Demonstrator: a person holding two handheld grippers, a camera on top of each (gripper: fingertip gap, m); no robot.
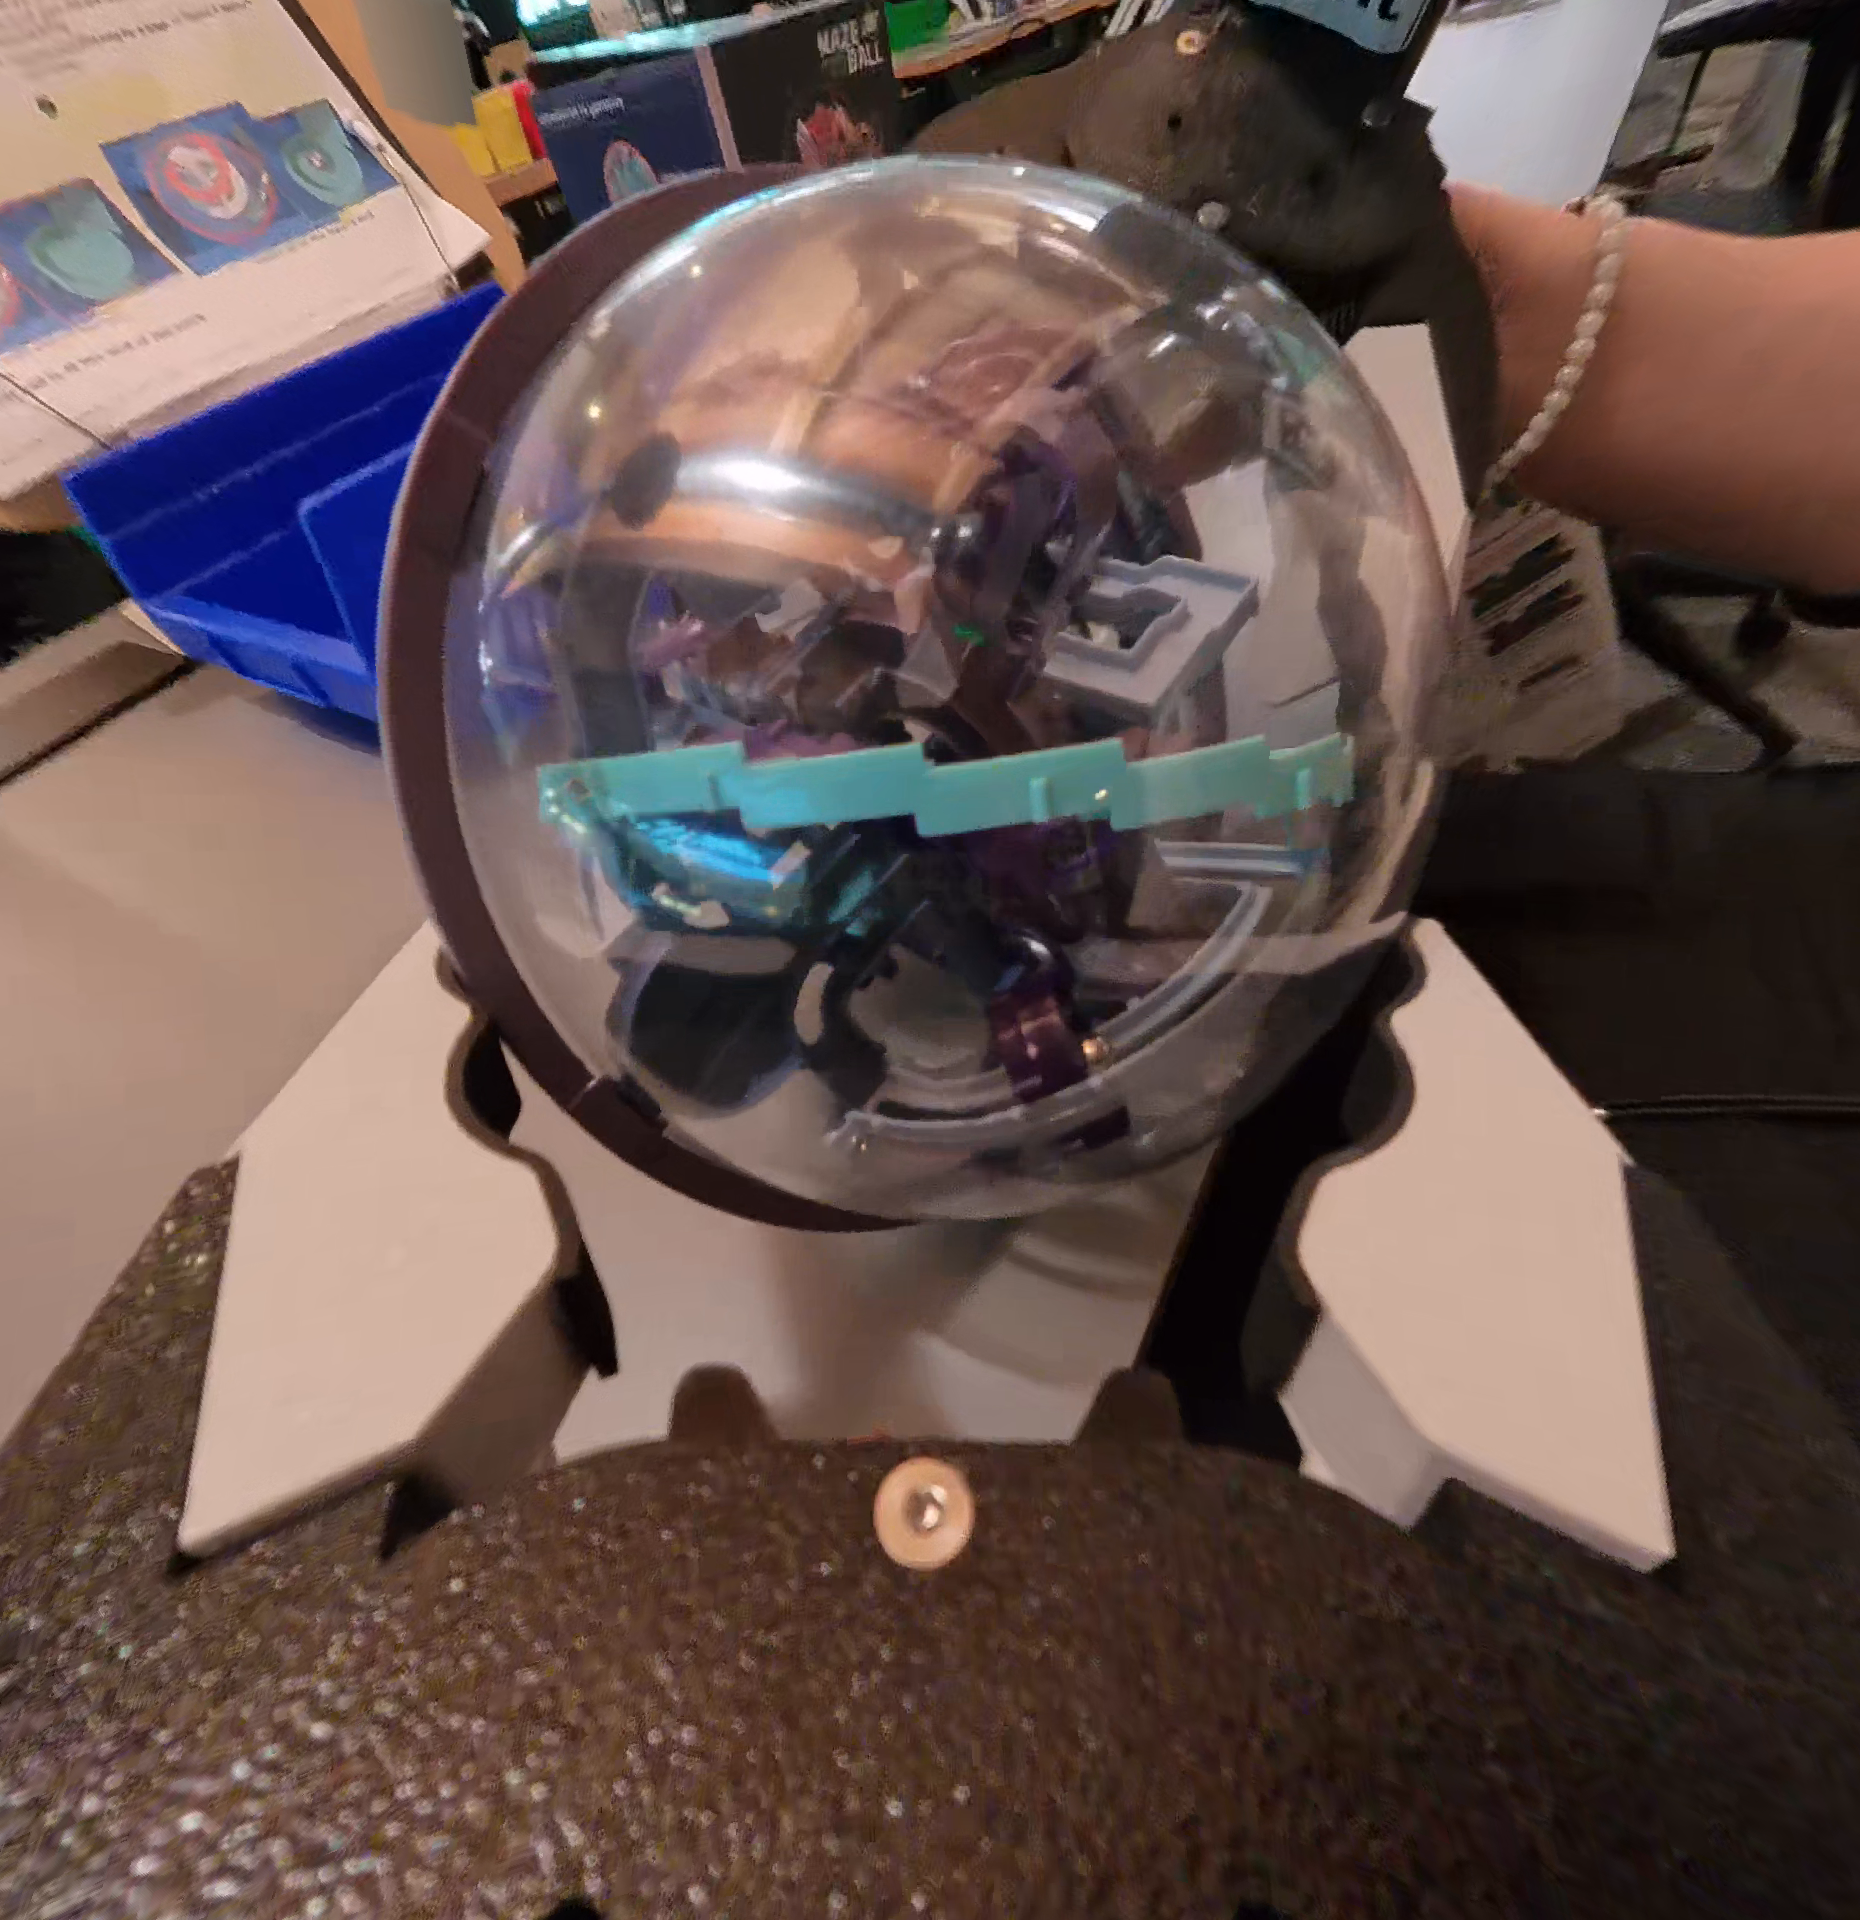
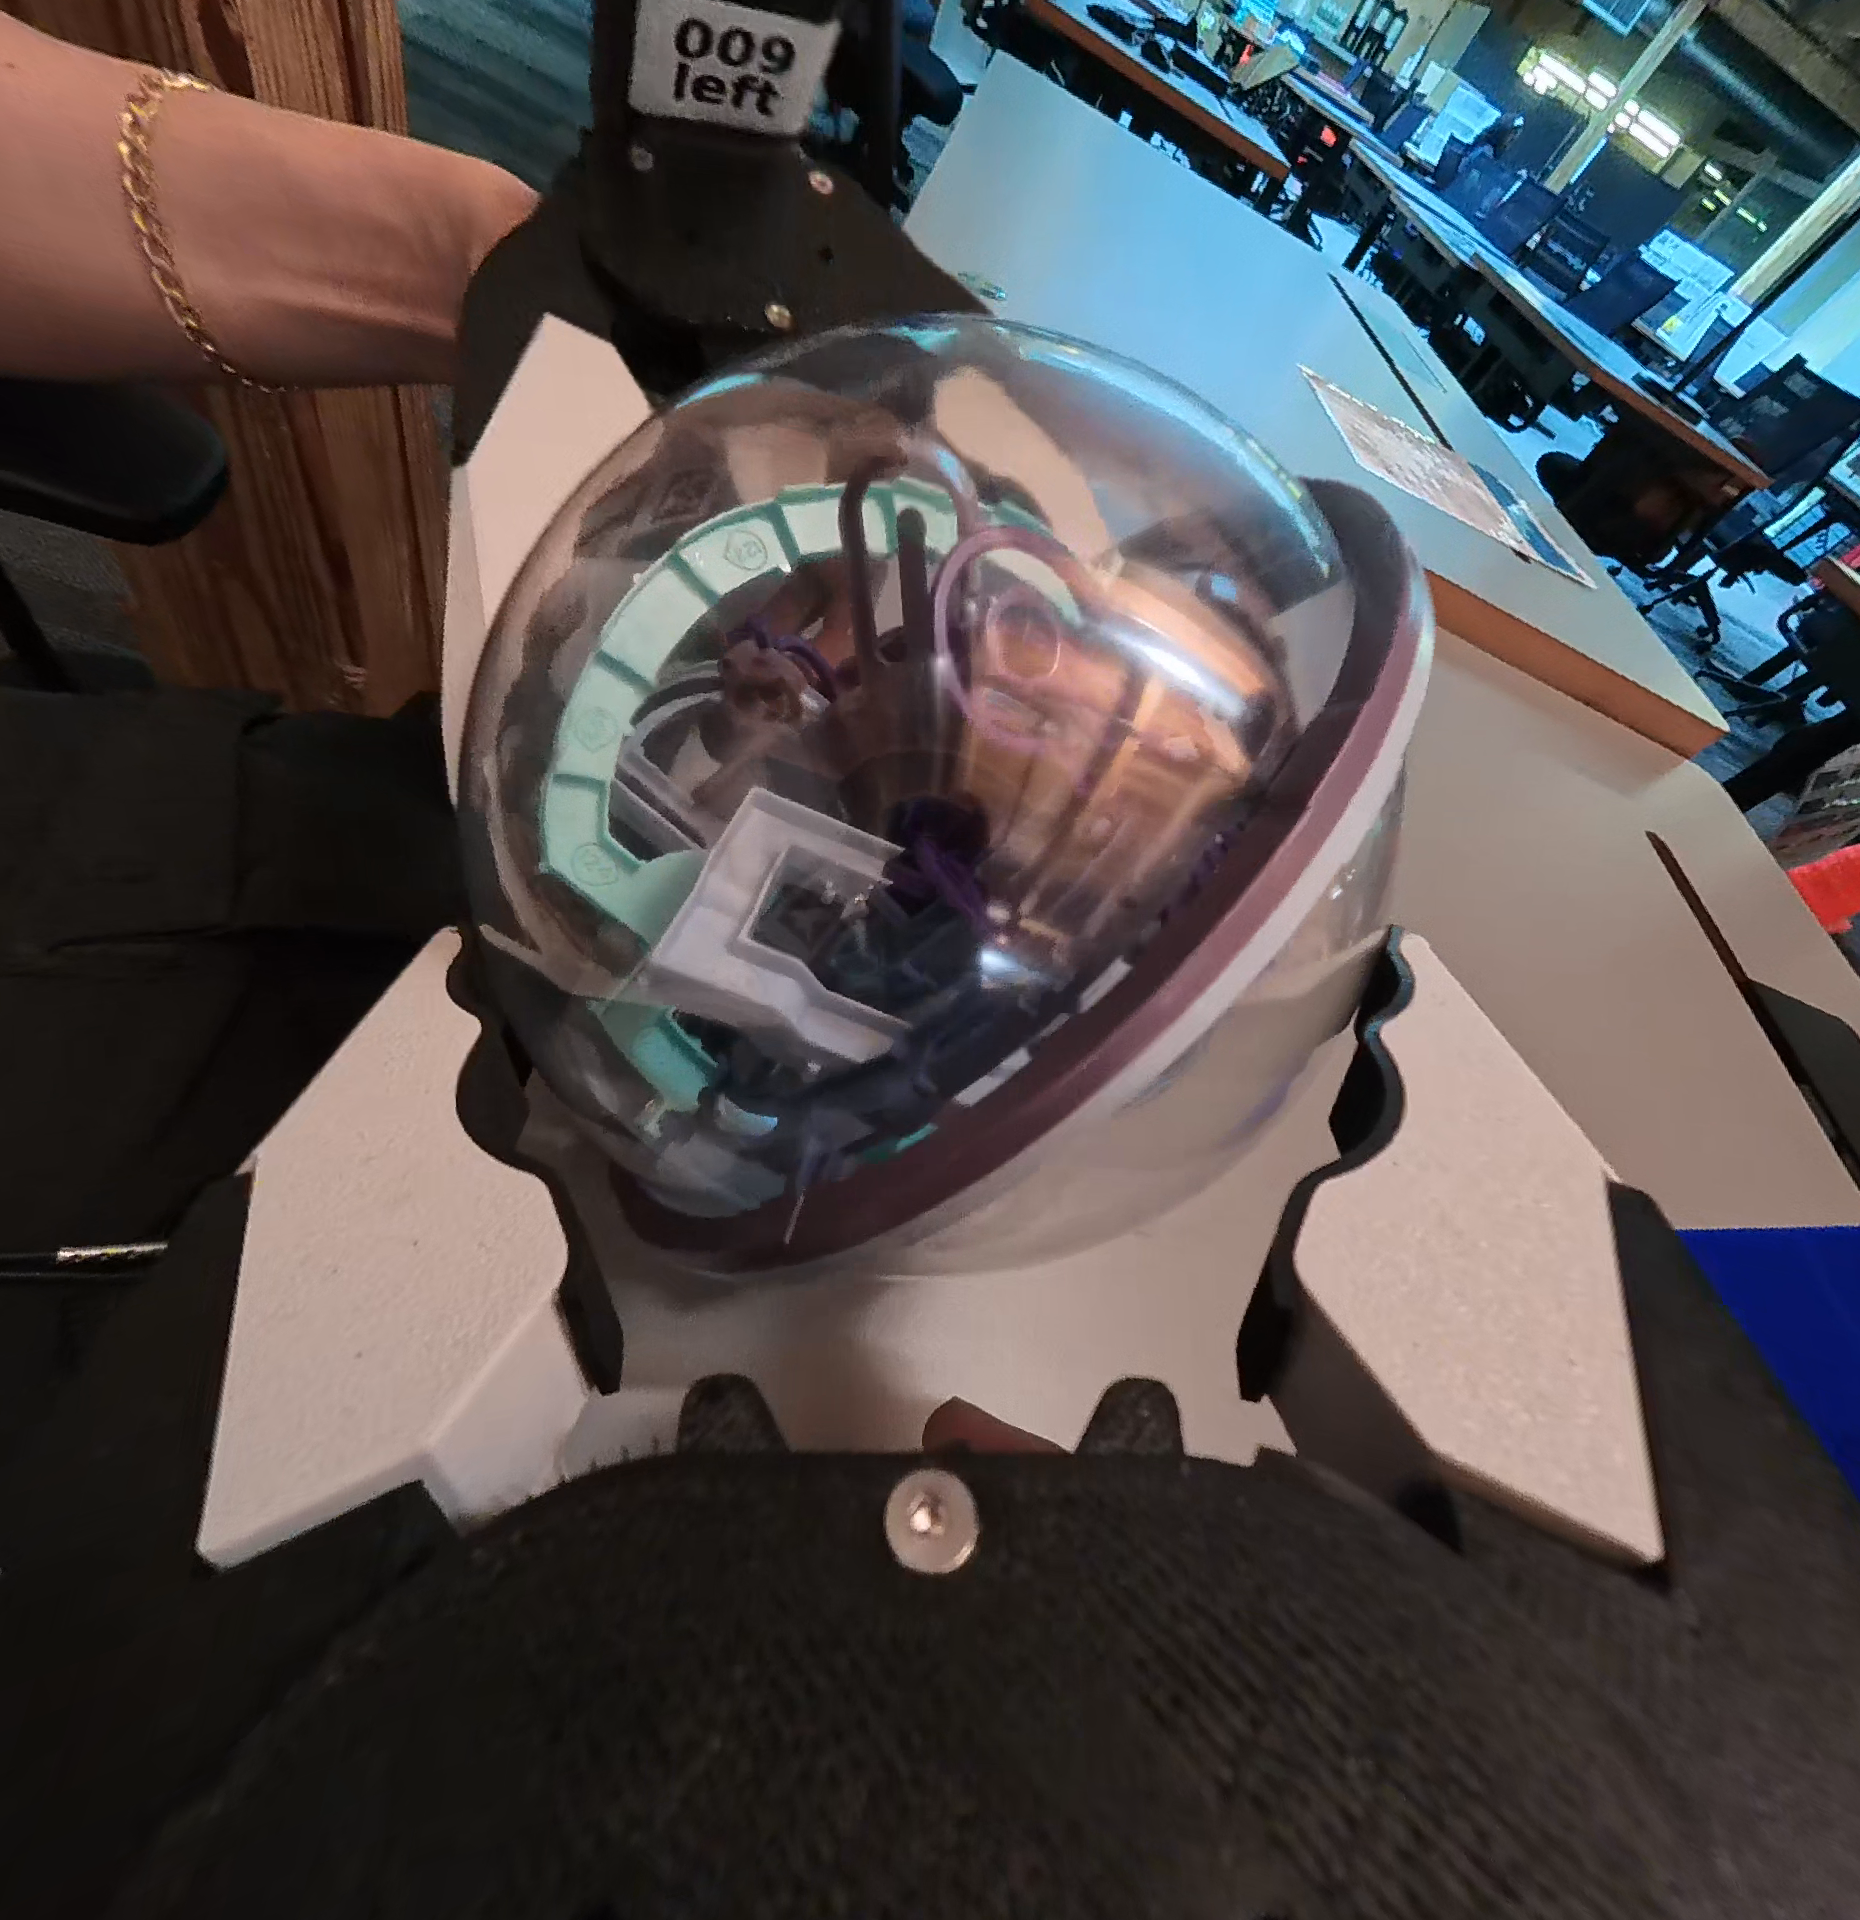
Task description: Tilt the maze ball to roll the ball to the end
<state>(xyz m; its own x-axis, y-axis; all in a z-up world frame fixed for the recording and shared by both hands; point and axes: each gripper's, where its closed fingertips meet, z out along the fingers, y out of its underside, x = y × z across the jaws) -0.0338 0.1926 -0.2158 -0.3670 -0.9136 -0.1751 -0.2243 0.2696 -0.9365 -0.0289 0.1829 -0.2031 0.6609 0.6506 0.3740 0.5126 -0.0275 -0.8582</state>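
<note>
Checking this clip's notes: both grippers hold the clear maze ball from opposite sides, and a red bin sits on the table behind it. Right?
Not quite. The bin is blue, as the left wrist view shows. The left gripper and right gripper do hold the maze ball between them.

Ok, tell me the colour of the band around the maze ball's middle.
Dark maroon band, clearest in the right wrist view.

Both grippers' fingers [image 1: 469, 1049] [image 2: 490, 1029] spread wide, facing.
</note>
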